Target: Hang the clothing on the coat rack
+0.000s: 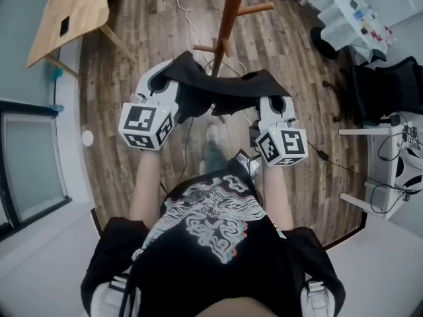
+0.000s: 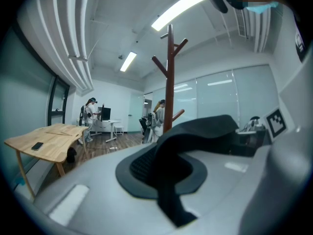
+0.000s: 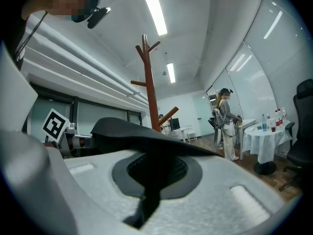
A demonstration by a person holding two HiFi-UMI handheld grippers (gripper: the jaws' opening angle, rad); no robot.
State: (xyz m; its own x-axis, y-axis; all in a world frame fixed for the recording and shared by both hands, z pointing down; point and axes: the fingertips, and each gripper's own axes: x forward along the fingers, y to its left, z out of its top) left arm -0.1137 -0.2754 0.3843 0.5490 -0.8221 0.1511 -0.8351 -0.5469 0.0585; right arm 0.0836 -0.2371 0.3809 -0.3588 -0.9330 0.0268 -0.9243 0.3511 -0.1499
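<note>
A black garment (image 1: 221, 90) hangs stretched between my two grippers, just in front of the brown wooden coat rack (image 1: 229, 15). My left gripper (image 1: 170, 78) is shut on the garment's left end, where a strip of the black cloth (image 2: 171, 153) is pinched between its jaws (image 2: 168, 192). The right gripper (image 1: 273, 94) is shut on the other end, and the cloth (image 3: 142, 141) drapes over its jaws (image 3: 145, 199). In both gripper views the rack (image 2: 169, 77) (image 3: 149, 89) stands upright beyond the cloth, its pegs bare. The cloth hides both pairs of fingertips in the head view.
A light wooden table (image 1: 69, 12) stands at the far left. A white-clothed table (image 1: 350, 18), a black office chair (image 1: 390, 88) and a white desk frame (image 1: 383, 170) are on the right. Cables lie on the wood floor. A person (image 3: 227, 124) stands in the background.
</note>
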